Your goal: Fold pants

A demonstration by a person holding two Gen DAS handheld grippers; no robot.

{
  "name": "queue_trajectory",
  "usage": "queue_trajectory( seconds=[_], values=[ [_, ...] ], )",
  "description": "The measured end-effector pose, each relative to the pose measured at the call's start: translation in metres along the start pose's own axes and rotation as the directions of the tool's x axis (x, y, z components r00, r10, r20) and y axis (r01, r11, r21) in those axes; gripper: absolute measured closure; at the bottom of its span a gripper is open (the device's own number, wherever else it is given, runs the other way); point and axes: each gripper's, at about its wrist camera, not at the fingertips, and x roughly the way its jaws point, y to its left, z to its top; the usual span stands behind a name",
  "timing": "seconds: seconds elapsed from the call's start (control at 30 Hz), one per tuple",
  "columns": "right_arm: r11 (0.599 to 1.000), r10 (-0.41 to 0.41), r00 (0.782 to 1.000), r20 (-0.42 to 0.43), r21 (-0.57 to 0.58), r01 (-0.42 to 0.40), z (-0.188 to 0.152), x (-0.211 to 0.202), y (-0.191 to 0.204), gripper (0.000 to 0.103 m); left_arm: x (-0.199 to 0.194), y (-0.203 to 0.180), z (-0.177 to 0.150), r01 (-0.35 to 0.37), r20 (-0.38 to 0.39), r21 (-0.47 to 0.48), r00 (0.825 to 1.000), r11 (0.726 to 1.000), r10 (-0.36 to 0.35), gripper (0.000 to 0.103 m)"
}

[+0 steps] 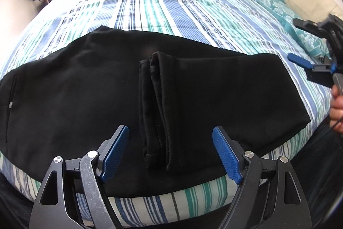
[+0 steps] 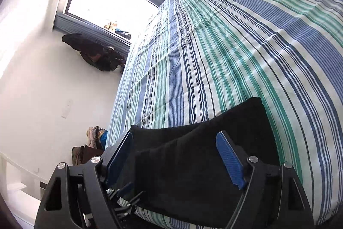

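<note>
Fingers of the left gripper [image 1: 170, 153] stand wide apart with nothing between the pads, hovering over the near edge of the pants [image 1: 85, 89]; the right gripper [image 1: 308, 61] is also spread wide and empty, off the right end of the cloth and near the hand [image 1: 337, 108] that carries it; the black pants lie flat on the striped bed [image 1: 193, 14], close to its near edge, long axis running left to right across the left view; the leg ends have been laid back over the middle, their hems [image 1: 154, 113] pointing left, the fold at the right end; the left gripper is the nearer to those hems, which sit just ahead of its fingers; the next fold likely turns on that.
</note>
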Motion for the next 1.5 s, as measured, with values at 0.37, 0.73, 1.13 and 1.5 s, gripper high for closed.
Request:
queue_trajectory(
  seconds=[0.37, 0.73, 1.13, 1.5],
  values=[
    [0.990, -0.080, 0.997, -0.004, -0.120, 0.079, -0.035, -0.018, 0.031, 0.029, 0.000, 0.019, -0.004, 0.056, -0.019, -0.072, 0.998, 0.996, -0.057, 0.021],
    [0.982, -0.071, 0.995, -0.064, -0.178, 0.059, -0.109, -0.007, 0.018, 0.018, -0.017, 0.024, 0.000, 0.039, 0.032, -0.067, 0.999, 0.997, -0.037, 0.018],
    [0.946, -0.142, 0.988, 0.062, -0.284, 0.154, -0.106, -0.021, 0.026, 0.018, -0.002, 0.119, -0.002, -0.102, 0.002, -0.333, 0.994, 0.937, 0.108, 0.011],
    [0.946, -0.142, 0.988, 0.055, -0.287, 0.152, -0.109, -0.018, 0.026, 0.018, 0.019, 0.100, -0.007, -0.240, -0.075, -0.172, 0.970, 0.956, 0.230, 0.000]
  ],
)
